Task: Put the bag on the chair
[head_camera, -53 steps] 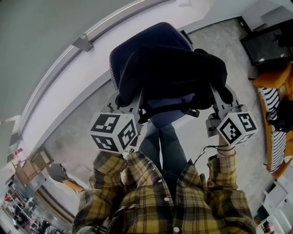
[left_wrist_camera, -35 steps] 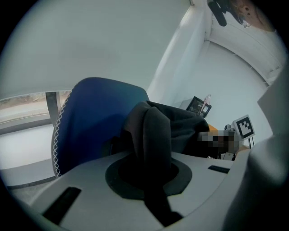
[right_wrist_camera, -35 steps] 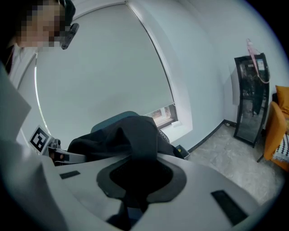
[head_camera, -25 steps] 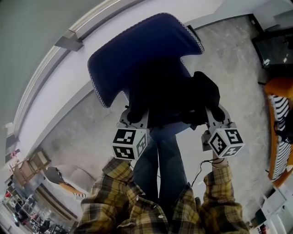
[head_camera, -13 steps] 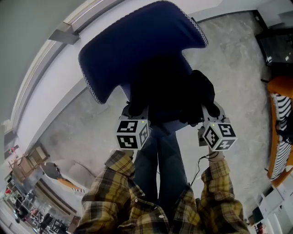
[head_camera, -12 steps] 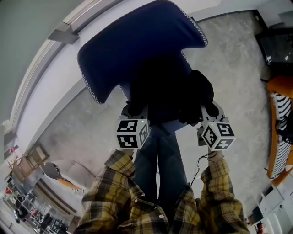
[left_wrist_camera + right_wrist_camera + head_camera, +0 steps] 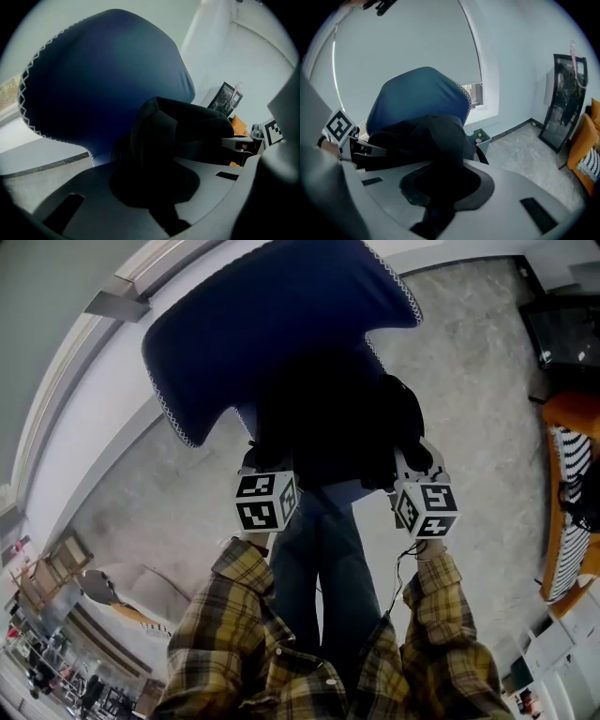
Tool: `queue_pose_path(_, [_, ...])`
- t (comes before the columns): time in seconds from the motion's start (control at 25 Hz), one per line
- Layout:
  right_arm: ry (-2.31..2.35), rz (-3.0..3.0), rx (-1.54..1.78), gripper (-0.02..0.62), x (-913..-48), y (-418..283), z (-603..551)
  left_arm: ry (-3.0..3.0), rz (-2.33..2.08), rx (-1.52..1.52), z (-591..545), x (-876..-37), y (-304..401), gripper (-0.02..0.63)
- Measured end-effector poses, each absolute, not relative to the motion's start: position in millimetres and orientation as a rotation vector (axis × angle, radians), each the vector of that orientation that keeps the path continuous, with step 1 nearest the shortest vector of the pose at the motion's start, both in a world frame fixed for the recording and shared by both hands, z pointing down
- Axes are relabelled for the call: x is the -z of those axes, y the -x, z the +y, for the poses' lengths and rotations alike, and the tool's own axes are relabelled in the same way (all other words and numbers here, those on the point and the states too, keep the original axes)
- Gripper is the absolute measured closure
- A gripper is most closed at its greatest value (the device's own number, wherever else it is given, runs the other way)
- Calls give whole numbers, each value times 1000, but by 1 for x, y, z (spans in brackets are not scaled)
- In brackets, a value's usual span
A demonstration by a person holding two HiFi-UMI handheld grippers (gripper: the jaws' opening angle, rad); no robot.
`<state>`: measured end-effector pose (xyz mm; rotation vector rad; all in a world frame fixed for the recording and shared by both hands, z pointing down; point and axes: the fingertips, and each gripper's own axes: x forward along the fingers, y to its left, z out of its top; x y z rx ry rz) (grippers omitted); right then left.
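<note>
Both ends gripped | bag (image 7: 323, 423) long axis left-right | left gripper (image 7: 254, 459) clamped, right gripper (image 7: 412, 461) loosening

Grey stone-patterned floor (image 7: 469, 362). Orange sofa (image 7: 574, 413) at the floor's right edge, striped cushion (image 7: 560, 549) lying on it. Dark framed panel (image 7: 565, 103) stands against the wall (image 7: 511, 70).

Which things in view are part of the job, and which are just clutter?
Job: black bag, gripped by left tongs and right tongs; blue chair.
Lying about: orange seat, striped cushion, dark framed panel, small bin.
</note>
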<state>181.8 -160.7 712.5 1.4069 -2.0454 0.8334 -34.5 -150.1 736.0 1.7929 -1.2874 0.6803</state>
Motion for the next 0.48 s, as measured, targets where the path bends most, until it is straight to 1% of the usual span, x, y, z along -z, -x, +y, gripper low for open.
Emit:
queue_pose_path(0.12, [-1385,-2005,-753,517,-724,-182,-160,-1804,-1275,-713,-147,-745,34,568])
queue_pose_path(0.28, [-1352,-1942,-710,484,-745,-185,-153,-1823,-1250,-820,-139,-761,35,562])
queue_pose_path(0.48, [-1313,-1920,-683,464,-761,-181,-148,-1797,-1208,-872,-135,-779,43,524])
